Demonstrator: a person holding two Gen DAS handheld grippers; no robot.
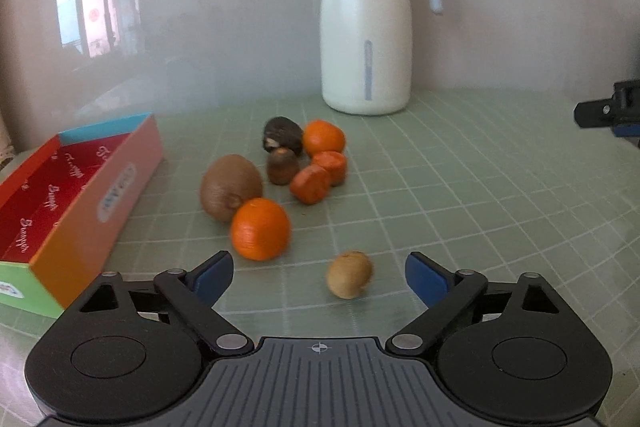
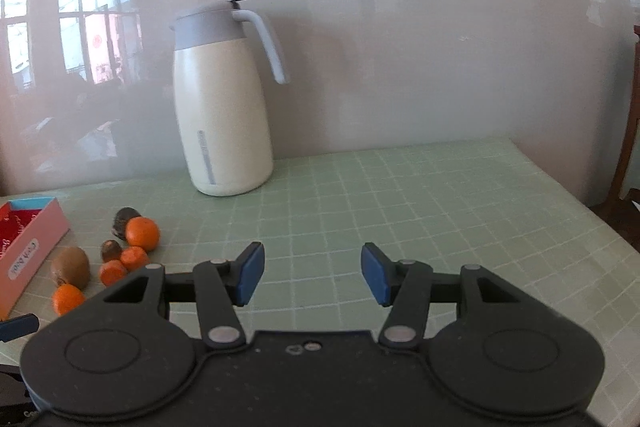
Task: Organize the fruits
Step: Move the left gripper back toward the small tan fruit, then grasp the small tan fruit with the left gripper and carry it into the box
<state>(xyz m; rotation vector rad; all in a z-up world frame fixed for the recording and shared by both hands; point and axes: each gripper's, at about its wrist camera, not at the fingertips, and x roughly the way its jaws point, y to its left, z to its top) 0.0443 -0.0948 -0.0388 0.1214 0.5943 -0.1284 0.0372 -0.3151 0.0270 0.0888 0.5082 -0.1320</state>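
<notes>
My left gripper (image 1: 319, 277) stands open just above the green mat, and a small tan kiwi (image 1: 349, 274) lies between its blue pads (image 1: 425, 277) without touching either. Beyond it sit an orange mandarin (image 1: 260, 229), a large brown kiwi (image 1: 230, 186), two orange carrot-like pieces (image 1: 312, 183), a second mandarin (image 1: 323, 137) and two dark brown fruits (image 1: 282, 134). An open colourful box (image 1: 100, 187) with a red inside lies at the left. My right gripper (image 2: 312, 275) is open over bare mat, with nothing between its fingers; the fruit pile (image 2: 120, 251) is to its left.
A white jug with a grey lid and handle (image 1: 366, 27) stands at the back by the glossy wall. In the right wrist view the green grid mat (image 2: 440, 207) stretches to the right, where the table's edge meets a wooden chair (image 2: 630, 147).
</notes>
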